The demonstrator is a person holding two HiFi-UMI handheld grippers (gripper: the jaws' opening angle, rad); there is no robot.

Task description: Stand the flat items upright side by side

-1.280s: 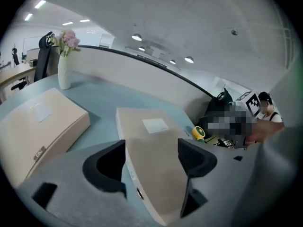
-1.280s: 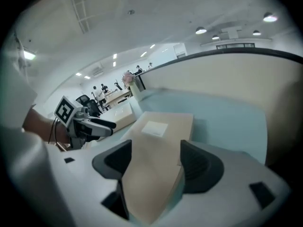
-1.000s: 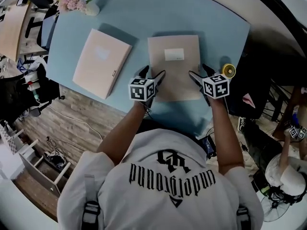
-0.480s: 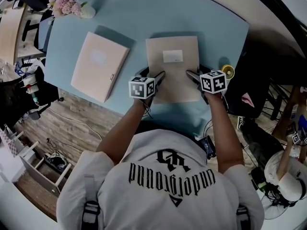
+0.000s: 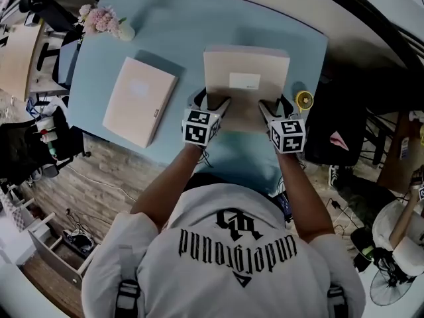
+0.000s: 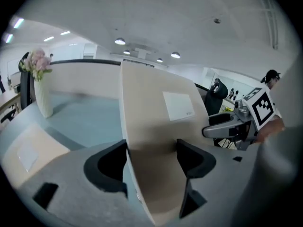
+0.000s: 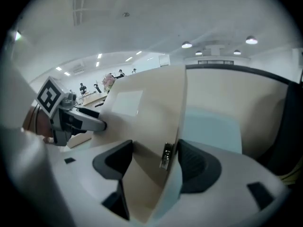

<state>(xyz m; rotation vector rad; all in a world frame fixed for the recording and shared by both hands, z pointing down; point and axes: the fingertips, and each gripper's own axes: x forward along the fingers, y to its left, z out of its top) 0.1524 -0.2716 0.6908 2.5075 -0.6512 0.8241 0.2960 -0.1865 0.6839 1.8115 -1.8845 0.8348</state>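
A beige folder with a white label is tilted up off the light blue table, its far edge raised. My left gripper grips its near left part, a pad on each face. My right gripper holds the near right part, jaws closing, with the folder and its metal clasp between the pads. A second beige folder lies flat to the left. Each gripper view shows the other gripper, the right and the left.
A white vase of pink flowers stands at the table's far left corner. A yellow tape roll lies by the right edge, close to my right gripper. A black chair stands off the table's right side.
The folder lay flat a second ago; now both grippers have closed in on its near edge and tipped it up, so its far edge has risen off the table.
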